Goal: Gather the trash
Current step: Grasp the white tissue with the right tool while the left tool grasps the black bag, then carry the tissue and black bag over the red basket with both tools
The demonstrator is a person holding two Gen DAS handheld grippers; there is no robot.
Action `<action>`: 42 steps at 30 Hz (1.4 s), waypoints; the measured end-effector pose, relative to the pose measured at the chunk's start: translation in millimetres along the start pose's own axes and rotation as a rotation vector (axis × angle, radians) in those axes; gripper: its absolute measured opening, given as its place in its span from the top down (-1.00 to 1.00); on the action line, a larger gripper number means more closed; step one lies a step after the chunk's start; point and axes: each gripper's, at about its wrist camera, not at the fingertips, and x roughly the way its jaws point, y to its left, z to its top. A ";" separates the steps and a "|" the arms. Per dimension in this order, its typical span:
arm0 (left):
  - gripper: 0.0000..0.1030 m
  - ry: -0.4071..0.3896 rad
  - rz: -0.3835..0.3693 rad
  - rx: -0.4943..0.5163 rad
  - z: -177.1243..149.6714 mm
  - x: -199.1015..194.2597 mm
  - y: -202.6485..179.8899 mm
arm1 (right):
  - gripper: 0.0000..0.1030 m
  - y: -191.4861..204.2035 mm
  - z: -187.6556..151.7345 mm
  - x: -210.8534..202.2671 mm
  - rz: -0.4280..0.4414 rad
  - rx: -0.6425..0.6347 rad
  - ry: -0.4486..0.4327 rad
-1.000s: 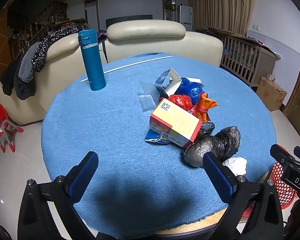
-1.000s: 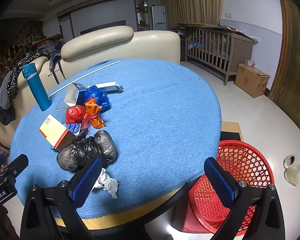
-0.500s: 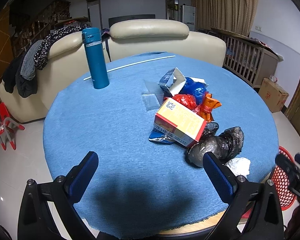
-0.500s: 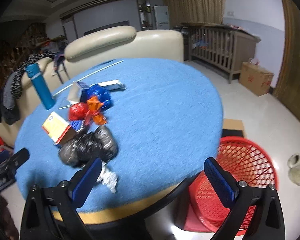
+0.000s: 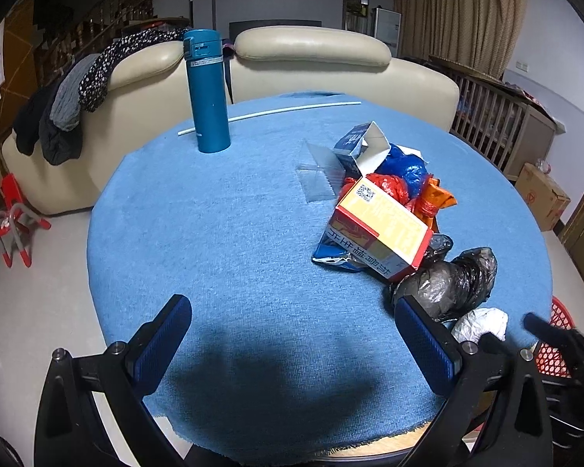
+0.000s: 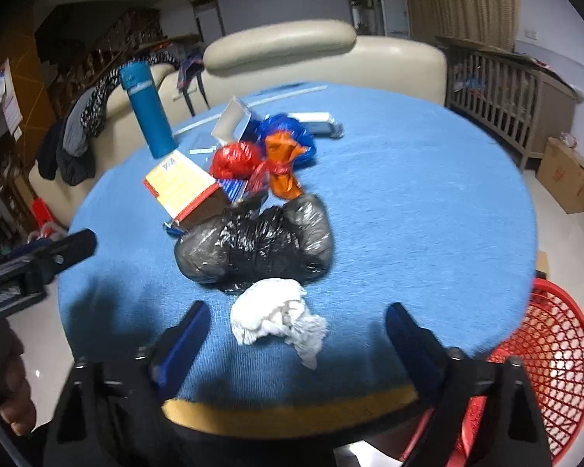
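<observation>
Blue cloth covers your table: one flask, one box, one black bag, one white wad at six o'clock. Your left gripper hovers open and empty; your right gripper tilts down, jaws closing around the untouched wad. One red basket sits at four o'clock.

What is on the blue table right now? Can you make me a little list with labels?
table: round, blue cloth
nearest trash: crumpled white tissue, between the right gripper jaws, not yet pinched
right gripper: closing
left gripper: open, empty
behind tissue: black plastic bag
pile: yellow and red box, red bag, orange bag, blue bag
standing: teal bottle
bin: red basket, on the floor beside table
</observation>
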 end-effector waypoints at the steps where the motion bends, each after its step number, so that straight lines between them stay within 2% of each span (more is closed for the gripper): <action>1: -1.00 0.000 -0.002 0.000 -0.2 0.3 -0.4 | -0.53 1.6 0.4 5.6 -0.001 -0.006 0.014; 4: -1.00 0.004 -0.016 0.013 -1.1 2.0 -5.3 | -0.26 3.6 -0.4 14.9 0.011 -0.016 0.026; 5: -1.00 0.005 -0.021 0.019 -1.3 2.6 -8.0 | 0.01 3.6 0.3 14.4 0.029 -0.016 0.019; 7: -1.00 0.006 -0.032 0.036 -0.3 4.1 -14.8 | 0.22 7.7 1.6 11.5 0.026 -0.038 0.014; 12: -1.00 0.009 -0.062 0.083 3.4 9.5 -33.8 | 0.24 0.7 -0.4 9.6 0.060 -0.016 0.016; 18: -1.00 0.031 -0.059 0.080 2.6 18.4 -37.7 | 0.29 -16.4 -1.3 4.4 0.098 0.050 -0.021; 25: -1.00 0.077 -0.117 0.169 0.7 35.6 -74.0 | 0.28 -56.3 0.4 -26.8 0.088 0.175 -0.103; 30: -1.00 0.134 -0.149 0.197 4.4 57.7 -99.8 | 0.28 -74.7 0.5 -41.7 0.080 0.223 -0.127; 32: -0.83 0.156 -0.173 0.226 3.4 65.8 -111.7 | 0.28 -79.6 -0.6 -42.8 0.081 0.233 -0.126; 33: -0.36 0.169 -0.184 0.242 2.5 68.8 -115.8 | 0.28 -81.7 -0.8 -42.3 0.080 0.238 -0.124; 34: -0.05 0.198 -0.215 0.250 1.2 73.2 -119.2 | 0.28 -83.3 -1.3 -41.6 0.080 0.242 -0.122; 35: -0.01 0.210 -0.230 0.244 0.1 75.2 -120.2 | 0.28 -84.3 -2.3 -41.9 0.080 0.245 -0.120; 36: 0.26 0.205 -0.237 0.245 -1.5 74.5 -120.7 | 0.28 -84.9 -3.4 -41.6 0.079 0.248 -0.118; 37: 0.46 0.208 -0.243 0.254 -2.8 74.4 -121.1 | 0.28 -85.1 -3.7 -40.7 0.077 0.249 -0.115; 42: 0.55 0.197 -0.296 0.210 -3.8 61.9 -109.0 | 0.28 -83.5 -6.0 -38.1 0.070 0.247 -0.109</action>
